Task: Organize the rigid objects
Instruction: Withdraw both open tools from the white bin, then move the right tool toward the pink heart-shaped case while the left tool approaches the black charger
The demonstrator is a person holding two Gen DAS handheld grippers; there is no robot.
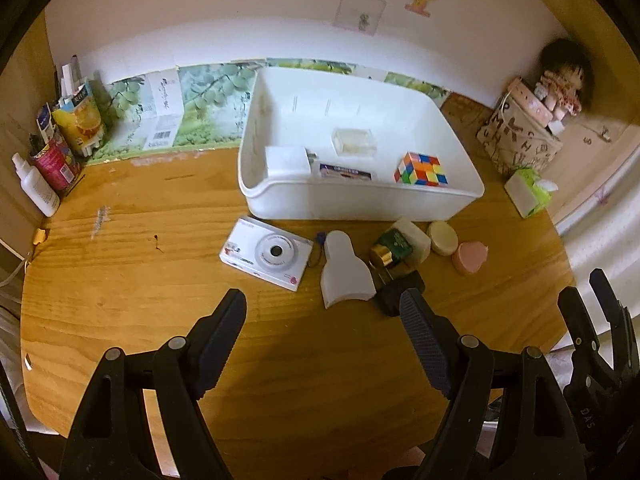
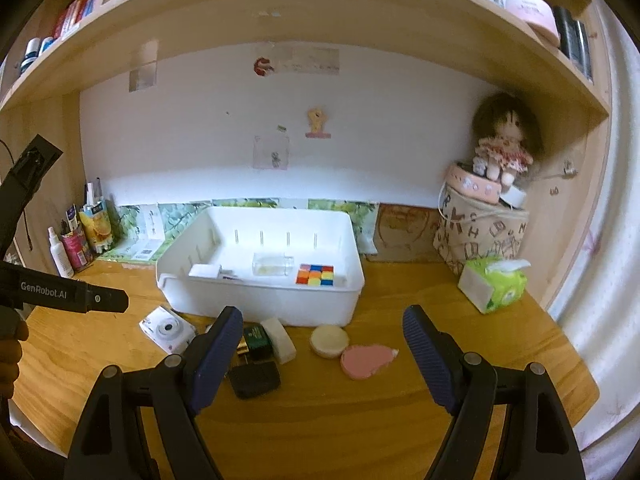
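Both claws, left claw (image 1: 324, 320) and right claw (image 2: 322, 340), are hanging apart, empty. Left is facing white bottle (image 1: 344, 268) at twelve o'clock; straddle its narrow neck squarely.

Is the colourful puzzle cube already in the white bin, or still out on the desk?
In. The puzzle cube rests on the floor of the white bin, near its front right corner, inside the walls in both views.

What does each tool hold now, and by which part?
Nothing is held. The left tool and the right tool are both open and empty above the desk.
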